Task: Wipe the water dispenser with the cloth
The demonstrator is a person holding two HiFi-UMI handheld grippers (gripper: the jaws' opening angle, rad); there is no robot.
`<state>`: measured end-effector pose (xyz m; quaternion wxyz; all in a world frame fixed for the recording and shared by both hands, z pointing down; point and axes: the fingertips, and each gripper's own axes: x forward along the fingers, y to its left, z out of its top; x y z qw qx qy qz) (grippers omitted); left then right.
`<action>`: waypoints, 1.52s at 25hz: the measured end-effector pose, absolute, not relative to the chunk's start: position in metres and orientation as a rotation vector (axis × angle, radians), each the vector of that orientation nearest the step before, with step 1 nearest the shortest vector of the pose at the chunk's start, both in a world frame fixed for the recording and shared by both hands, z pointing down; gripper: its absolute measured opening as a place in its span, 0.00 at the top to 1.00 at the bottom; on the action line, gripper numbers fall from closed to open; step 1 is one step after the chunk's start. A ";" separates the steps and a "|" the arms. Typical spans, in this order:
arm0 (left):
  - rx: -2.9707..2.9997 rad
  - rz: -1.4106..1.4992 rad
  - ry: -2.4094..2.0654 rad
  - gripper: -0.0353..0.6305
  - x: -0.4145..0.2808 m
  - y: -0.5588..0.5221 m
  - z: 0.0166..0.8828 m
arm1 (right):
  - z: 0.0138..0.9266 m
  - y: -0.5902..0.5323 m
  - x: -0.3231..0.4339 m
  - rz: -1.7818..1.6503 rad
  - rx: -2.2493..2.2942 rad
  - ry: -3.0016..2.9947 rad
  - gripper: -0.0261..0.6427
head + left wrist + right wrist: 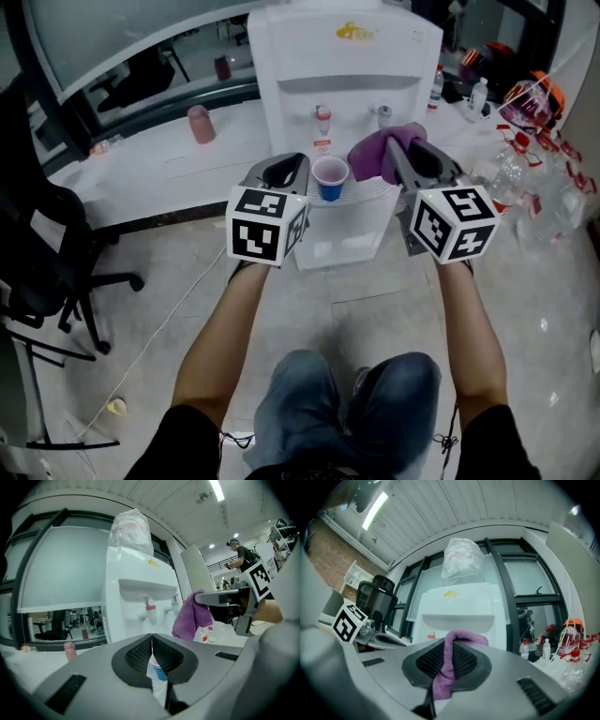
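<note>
The white water dispenser (342,66) stands in front of me, with a red tap (322,120) and a second tap (383,115) above its drip tray (375,192). My left gripper (298,167) is shut on a white and blue paper cup (329,178) just below the red tap. In the left gripper view the cup (157,672) shows between the closed jaws (152,637). My right gripper (398,155) is shut on a purple cloth (380,150), held near the second tap. The cloth (445,667) hangs pinched between its pads, with the dispenser (459,606) behind.
A pink cup (200,124) stands on the white ledge at the left. A black office chair (37,244) is at the far left. Bottles (479,97) and clear plastic clutter (511,173) crowd the right side. A person (241,557) stands far behind.
</note>
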<state>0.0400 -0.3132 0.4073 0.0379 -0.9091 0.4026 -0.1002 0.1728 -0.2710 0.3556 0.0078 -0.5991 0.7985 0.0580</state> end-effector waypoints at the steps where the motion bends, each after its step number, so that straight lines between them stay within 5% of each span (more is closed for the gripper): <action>1: -2.784 -0.301 1.239 0.91 0.037 -0.314 0.401 | 0.345 -0.271 0.164 0.208 -1.850 2.511 0.91; 19: -2.701 -0.196 1.417 0.91 -0.038 -0.324 0.358 | 0.231 -0.320 0.019 0.290 -1.490 2.606 0.91; 38: -2.678 -0.237 1.499 0.91 -0.073 -0.316 0.392 | 0.311 -0.351 -0.007 0.093 -1.500 2.664 0.91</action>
